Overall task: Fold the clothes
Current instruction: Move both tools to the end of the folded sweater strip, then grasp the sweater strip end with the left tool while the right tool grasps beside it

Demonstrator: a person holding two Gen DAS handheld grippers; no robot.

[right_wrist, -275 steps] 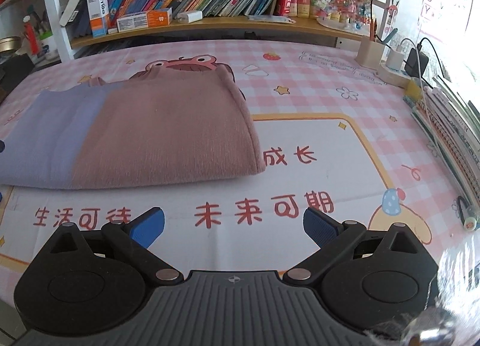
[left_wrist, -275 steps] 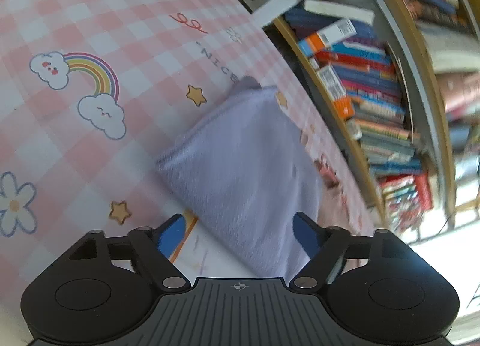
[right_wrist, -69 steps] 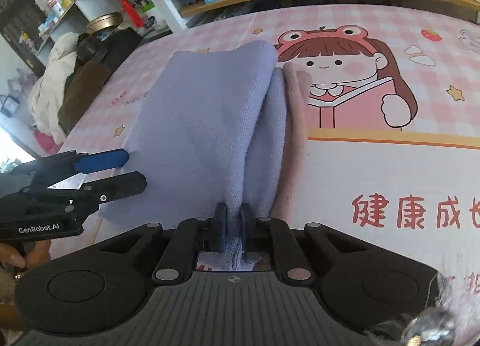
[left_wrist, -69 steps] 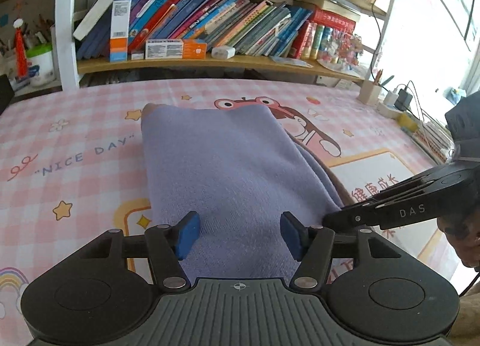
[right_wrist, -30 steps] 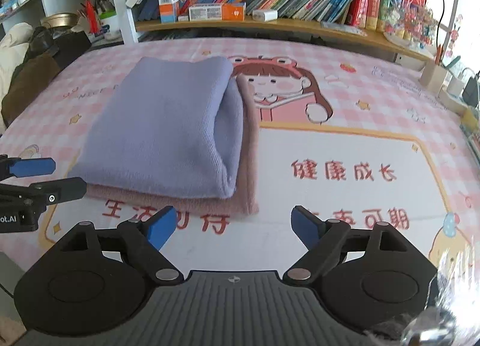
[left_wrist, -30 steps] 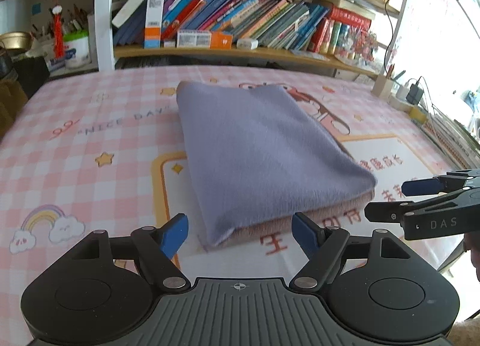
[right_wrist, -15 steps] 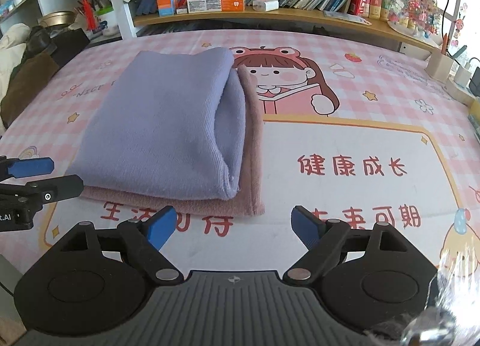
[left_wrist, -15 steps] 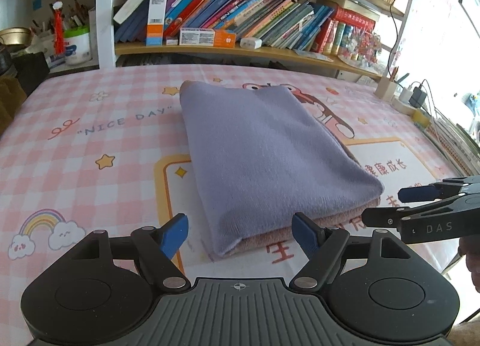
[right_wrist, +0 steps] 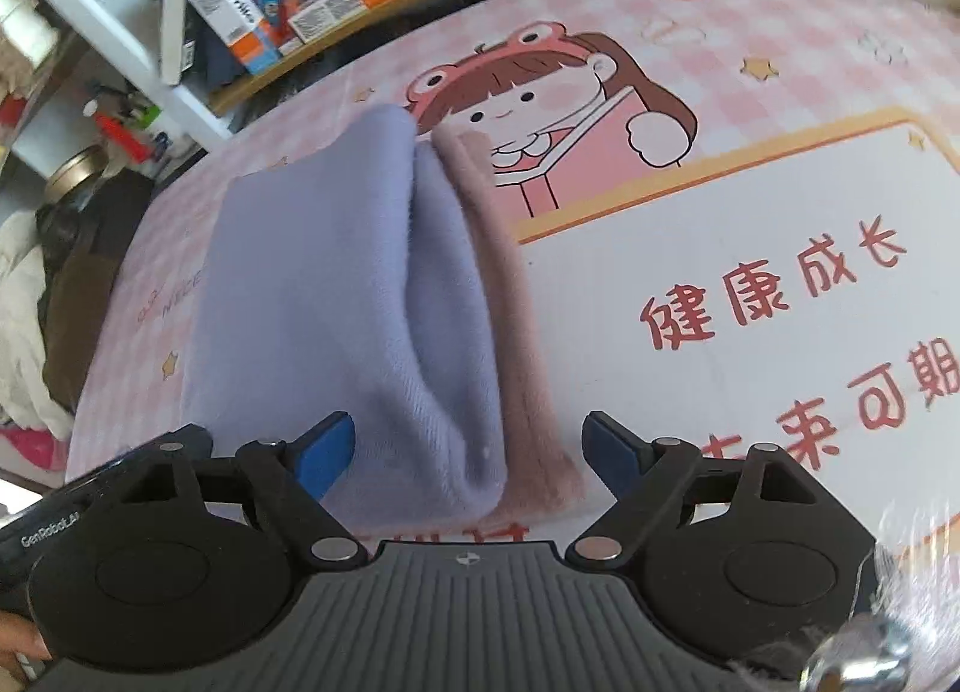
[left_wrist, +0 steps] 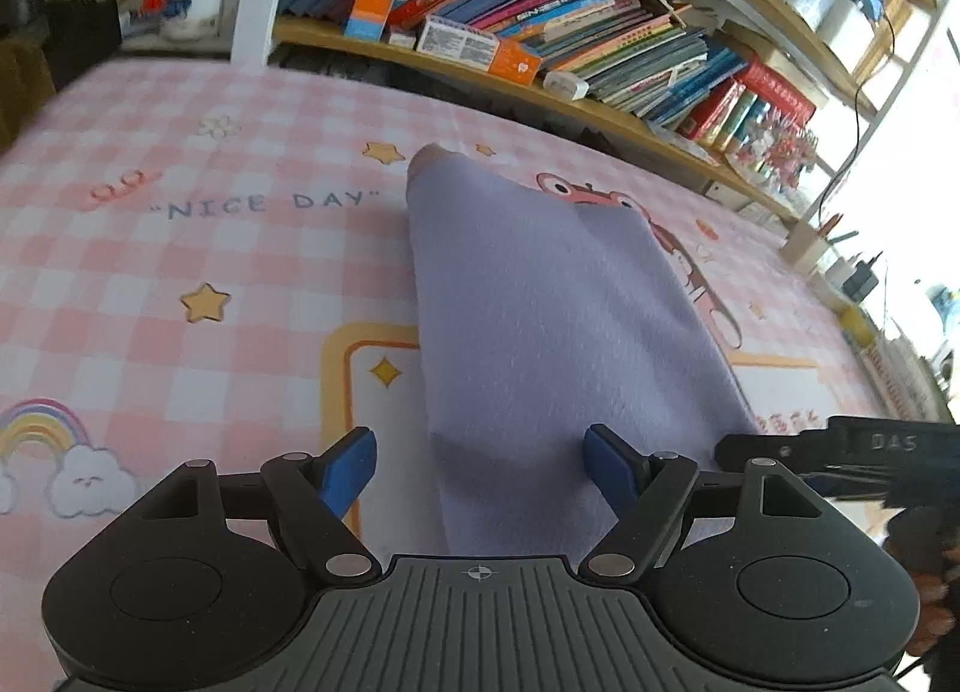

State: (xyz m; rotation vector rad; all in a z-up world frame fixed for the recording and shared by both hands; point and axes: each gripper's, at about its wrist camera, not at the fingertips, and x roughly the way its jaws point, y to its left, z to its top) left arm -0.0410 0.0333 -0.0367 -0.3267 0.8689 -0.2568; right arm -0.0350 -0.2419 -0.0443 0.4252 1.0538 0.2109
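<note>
Fleecy lilac-and-pink garment (right_wrist: 336, 296), folded into a soft rectangle on the desk (left_wrist: 180, 248).
Left gripper (left_wrist: 480, 467) and right gripper (right_wrist: 468, 446) both spread wide, empty.

The tablecloth (left_wrist: 180, 248) reads "NICE DAY" and "健康成长"; one claw body reads "DAS", the other "GenRobot.AI".

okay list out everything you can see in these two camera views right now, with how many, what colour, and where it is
folded garment: one, lilac on top with a dusty-pink layer beneath, lying on the table mat.
table mat: one, pink-and-white check with cartoon prints, covering the table.
books: many, mixed colours, leaning on the wooden shelf behind the table.
pen holder: one, pale wood, far right edge of the table.
left gripper: one, black with blue fingertips, open over the garment's near edge.
right gripper: one, black with blue fingertips, open over the garment's near corner.
</note>
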